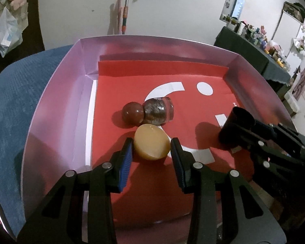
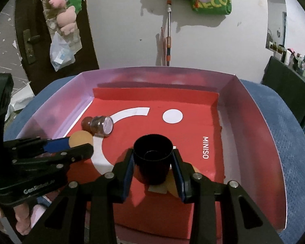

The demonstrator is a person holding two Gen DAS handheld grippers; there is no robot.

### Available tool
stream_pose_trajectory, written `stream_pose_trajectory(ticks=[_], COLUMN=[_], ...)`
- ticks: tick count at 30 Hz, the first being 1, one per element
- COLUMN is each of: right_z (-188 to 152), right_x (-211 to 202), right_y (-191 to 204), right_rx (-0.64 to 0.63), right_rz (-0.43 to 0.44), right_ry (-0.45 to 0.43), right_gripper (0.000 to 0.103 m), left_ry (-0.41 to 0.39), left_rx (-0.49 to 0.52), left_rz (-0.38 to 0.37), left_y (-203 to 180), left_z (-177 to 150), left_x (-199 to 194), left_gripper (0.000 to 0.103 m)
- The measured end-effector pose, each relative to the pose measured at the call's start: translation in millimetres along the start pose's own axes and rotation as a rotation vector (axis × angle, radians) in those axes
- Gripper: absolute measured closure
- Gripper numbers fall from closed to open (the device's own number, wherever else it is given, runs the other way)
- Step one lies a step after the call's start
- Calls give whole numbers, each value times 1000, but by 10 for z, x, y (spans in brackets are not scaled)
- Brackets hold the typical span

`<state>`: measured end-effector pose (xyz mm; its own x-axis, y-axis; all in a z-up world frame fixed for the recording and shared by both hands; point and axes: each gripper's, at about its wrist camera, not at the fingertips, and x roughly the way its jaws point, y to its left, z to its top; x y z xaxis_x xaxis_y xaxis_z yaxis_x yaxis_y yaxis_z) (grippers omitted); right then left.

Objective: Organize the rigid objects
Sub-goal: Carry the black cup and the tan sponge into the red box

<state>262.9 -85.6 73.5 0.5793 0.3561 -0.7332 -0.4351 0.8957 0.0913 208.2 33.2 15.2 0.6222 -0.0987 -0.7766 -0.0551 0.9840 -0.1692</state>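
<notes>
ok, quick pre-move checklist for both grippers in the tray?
1. Left gripper straddles the tan disc: ok.
2. Left pads touching the disc: cannot tell.
3. Right gripper shut on the black cup: ok.
4. Cup upright, opening up: ok.
5. Jar with its brown ball stopper lies against the disc, so a lift may nudge it: not ok.
6. Tray floor free right of the cup: ok.
</notes>
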Motion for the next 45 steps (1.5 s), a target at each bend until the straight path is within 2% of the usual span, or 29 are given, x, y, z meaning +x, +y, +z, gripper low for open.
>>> stream_pose_trajectory(ticks=[4,9,28,40,42,45], right_z=[24,63,24,6,3,3], right_x=[22,43,17,3,2,-4], right_y=[29,-53,20,-23,-24,-30], right_rx=[-14,29,-4,16,15,13], right_rz=[-4,-8,-26,-6,-6,-5], right_ry=[9,8,18,13,13,13], right_gripper=[65,65,65,64,64,64], left_ry=[3,9,11,14,16,12], left_rx=[1,5,14,17,17,10], left_rz=[-2,4,8,14,14,3], left_y=[24,33,-5,-14,-18,-12], left_z=[8,20,-12,-12,-14,-16], left_x=[-4,-7,5,14,15,5], left_gripper=[68,68,67,67,64,46])
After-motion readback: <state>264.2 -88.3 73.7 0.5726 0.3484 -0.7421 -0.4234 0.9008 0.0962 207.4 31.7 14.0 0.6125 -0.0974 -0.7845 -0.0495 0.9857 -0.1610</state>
